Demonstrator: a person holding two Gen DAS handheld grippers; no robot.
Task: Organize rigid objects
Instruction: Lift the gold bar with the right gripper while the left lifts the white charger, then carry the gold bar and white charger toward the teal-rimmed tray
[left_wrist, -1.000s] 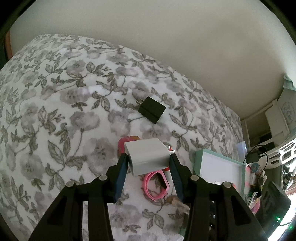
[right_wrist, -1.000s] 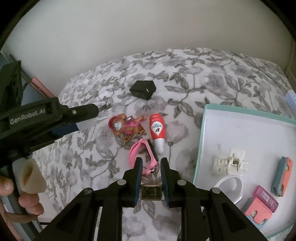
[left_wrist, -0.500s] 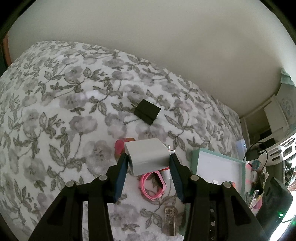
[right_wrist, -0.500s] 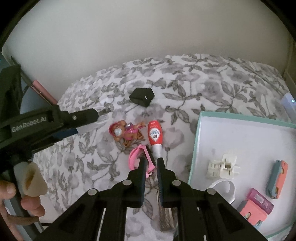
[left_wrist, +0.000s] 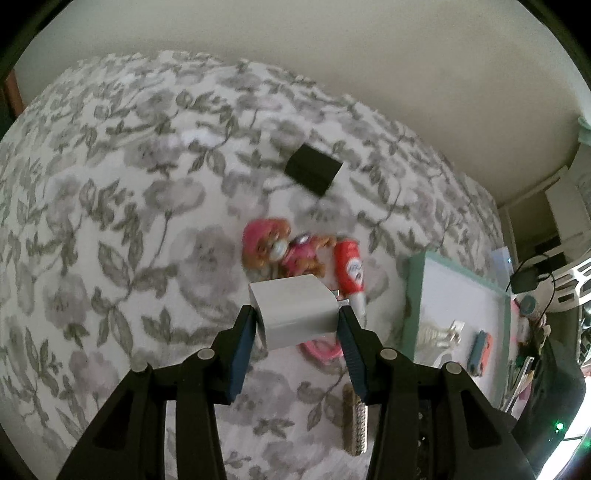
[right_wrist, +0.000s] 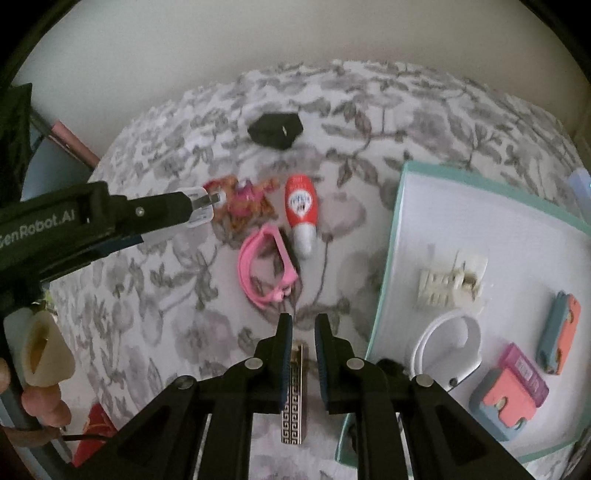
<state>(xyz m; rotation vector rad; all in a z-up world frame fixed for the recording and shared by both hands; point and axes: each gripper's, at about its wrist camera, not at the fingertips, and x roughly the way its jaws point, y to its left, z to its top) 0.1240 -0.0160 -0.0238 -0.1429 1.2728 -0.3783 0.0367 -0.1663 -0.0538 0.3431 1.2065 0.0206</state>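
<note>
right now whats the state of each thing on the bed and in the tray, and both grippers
left gripper: shut on white charger, held off the bed
right gripper: open, empty, above patterned bar
patterned bar: flat on the bed
pink band: on the bed
red tube: lying down
black charger: on the bed
tray: holds several small items

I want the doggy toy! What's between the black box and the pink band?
In the right wrist view, between the black box and pink band lie the dog toy and red tube.

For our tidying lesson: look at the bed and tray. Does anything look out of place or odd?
Yes. Five things lie loose on the bed outside the tray: black charger, toy, tube, pink band and patterned bar. Nothing looks damaged.
</note>
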